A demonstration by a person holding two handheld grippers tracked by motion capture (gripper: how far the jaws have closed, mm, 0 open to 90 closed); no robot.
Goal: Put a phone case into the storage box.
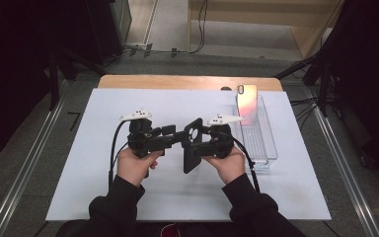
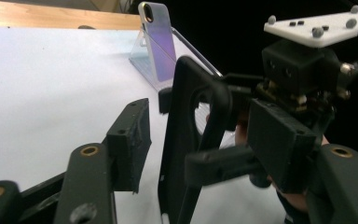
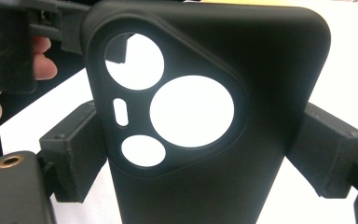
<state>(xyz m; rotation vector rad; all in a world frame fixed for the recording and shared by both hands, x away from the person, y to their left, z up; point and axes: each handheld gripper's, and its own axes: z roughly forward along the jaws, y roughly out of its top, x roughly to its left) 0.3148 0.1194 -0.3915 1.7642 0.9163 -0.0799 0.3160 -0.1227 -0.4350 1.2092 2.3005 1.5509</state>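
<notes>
The right gripper has the black phone case clamped across its width: in the right gripper view the two pads press the case from either side, just below the camera cutouts, and the case stands roughly upright, lifted clear of the white surface. The left gripper reaches in from the other side. In the left gripper view its near pad sits a little apart from the case's edge, jaws spread, so it looks released rather than biting down, though the far jaw is hidden behind the case and contact there cannot be ruled out.

Here is the worry. The hold is a squeeze on a soft, hollow shell, so a harder clamp could bow the case inward and let it pop out sideways. If the left gripper closes on the edge while the right one lets go early, the case could twist and drop flat onto the surface. The two grippers are also very close, and a nudge from one against the other could knock the case askew.

Farther out to the right, a phone leans upright at the far end of a clear tray, near the right gripper. A wide swing of the case toward it could tip that phone over or shove the tray toward the surface's edge.
</notes>
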